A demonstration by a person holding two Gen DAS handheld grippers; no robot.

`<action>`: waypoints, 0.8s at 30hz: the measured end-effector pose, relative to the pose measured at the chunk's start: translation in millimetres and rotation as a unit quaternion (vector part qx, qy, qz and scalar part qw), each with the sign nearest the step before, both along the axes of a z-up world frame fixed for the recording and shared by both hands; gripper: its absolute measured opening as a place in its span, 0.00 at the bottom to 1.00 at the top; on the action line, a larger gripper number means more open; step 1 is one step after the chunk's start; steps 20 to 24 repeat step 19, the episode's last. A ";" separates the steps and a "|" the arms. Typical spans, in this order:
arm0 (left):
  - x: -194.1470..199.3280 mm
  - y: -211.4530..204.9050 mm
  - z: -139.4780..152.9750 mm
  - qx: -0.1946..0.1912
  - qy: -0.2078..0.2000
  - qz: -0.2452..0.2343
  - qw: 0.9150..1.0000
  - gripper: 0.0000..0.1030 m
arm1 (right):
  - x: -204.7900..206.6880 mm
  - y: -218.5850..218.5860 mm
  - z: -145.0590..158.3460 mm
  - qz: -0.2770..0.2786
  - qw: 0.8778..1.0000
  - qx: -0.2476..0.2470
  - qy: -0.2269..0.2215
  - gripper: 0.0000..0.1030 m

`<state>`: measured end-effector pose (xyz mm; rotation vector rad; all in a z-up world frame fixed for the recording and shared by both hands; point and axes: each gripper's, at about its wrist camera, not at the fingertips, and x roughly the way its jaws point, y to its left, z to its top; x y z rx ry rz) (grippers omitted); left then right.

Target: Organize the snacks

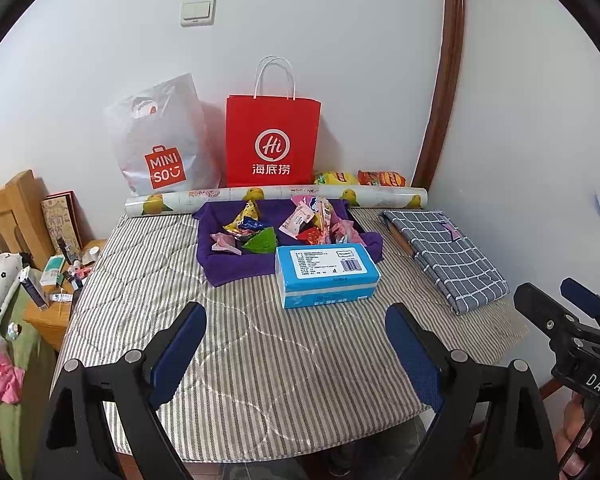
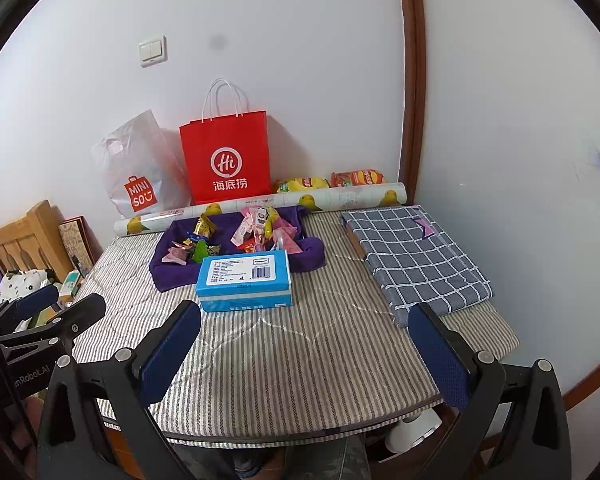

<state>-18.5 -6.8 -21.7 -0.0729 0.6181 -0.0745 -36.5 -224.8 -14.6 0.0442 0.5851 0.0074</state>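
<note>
Much of the snack pile is hard for me to read: the small wrappers overlap, the blue tissue pack (image 1: pixel 327 276) stands in front of the pile's near right part, and two chip bags (image 1: pixel 358 178) at the wall show only their tops behind a long roll of printed paper (image 1: pixel 276 200). The bedside clutter at far left is too small to identify. I hold both grippers low over the near edge of the striped table cover (image 1: pixel 260 360), pointing toward the wall. My left gripper (image 1: pixel 296 350) has its blue-padded fingers (image 1: pixel 180 352) spread wide with nothing between them; my right gripper (image 2: pixel 304 354) is likewise spread and grasping nothing. In the left wrist view the right gripper shows only partly at the right edge, cut off by the frame. The snacks (image 1: pixel 284 226) are a loose heap of small packets, pink, yellow, green, red and blue, lying on a purple cloth (image 1: pixel 236 268) at the far middle of the table, just behind the tissue pack and well apart from both grippers. A red paper bag (image 1: pixel 272 140) and a white plastic bag (image 1: pixel 160 144) stand against the wall beyond, and a folded grey checked cloth (image 1: pixel 448 256) lies to the right.
</note>
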 end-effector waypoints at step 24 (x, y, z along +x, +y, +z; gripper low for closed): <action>0.8 2.0 3.7 -0.007 -0.001 0.000 1.000 0.88 | -2.1 2.3 4.0 0.004 1.000 -0.002 -0.003 0.99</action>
